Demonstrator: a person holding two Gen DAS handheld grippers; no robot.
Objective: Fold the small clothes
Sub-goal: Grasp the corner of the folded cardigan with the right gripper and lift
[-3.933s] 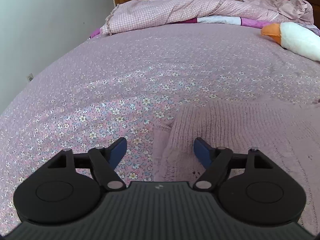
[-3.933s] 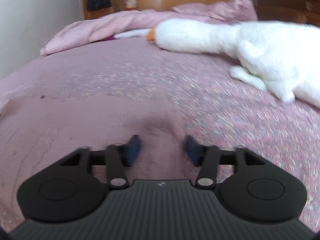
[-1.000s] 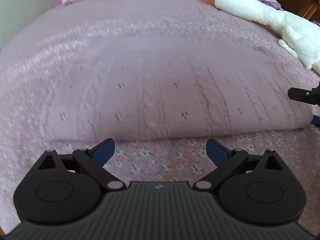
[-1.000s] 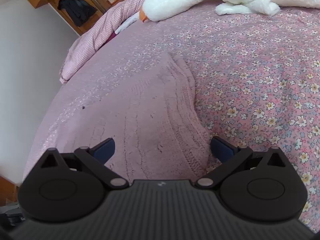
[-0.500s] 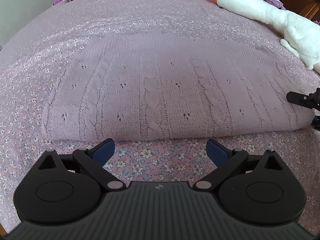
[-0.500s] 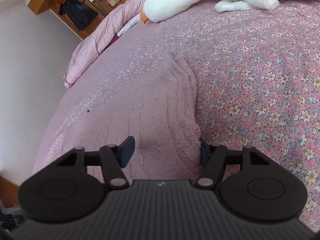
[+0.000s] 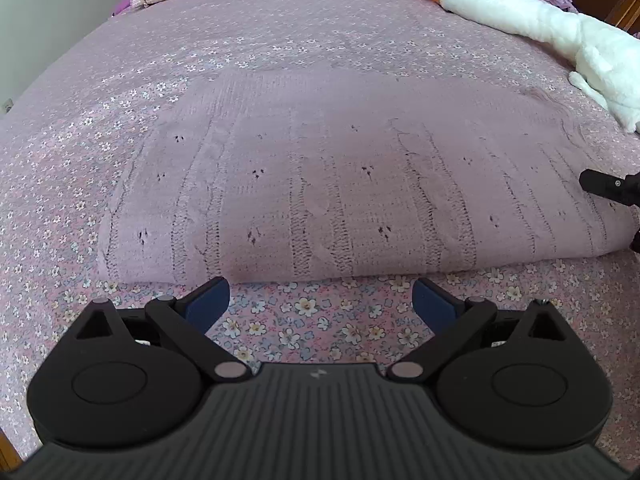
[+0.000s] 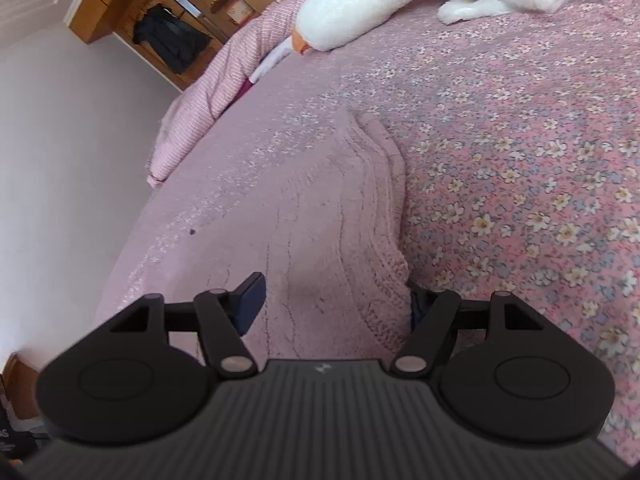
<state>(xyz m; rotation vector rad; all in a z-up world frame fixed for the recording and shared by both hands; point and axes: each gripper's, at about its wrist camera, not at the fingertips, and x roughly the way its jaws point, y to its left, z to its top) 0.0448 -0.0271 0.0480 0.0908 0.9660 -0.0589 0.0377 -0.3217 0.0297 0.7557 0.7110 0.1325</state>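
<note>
From the left wrist view, we see the pink knit garment (image 7: 352, 184) lying flat on the flowered bedspread (image 7: 312, 320), already doubled over at least once by the look of its thick, rounded near edge. Our left gripper (image 7: 320, 302) hovers just short of that edge with its jaws wide apart and nothing between them, and a white plush goose (image 7: 532, 20) lies well apart toward the head of the bed. At the right border, part of our right gripper (image 7: 612, 188) shows at the garment's end. In the right wrist view, our right gripper (image 8: 334, 300) straddles the near corner of the garment (image 8: 312, 216); one pad rests over the knit, the other sits low beside its edge, and the jaws look partly closed, though we cannot tell whether they actually pinch the fabric. We judge the folding as part done: another fold seems left, with our left side not yet gripping.
</note>
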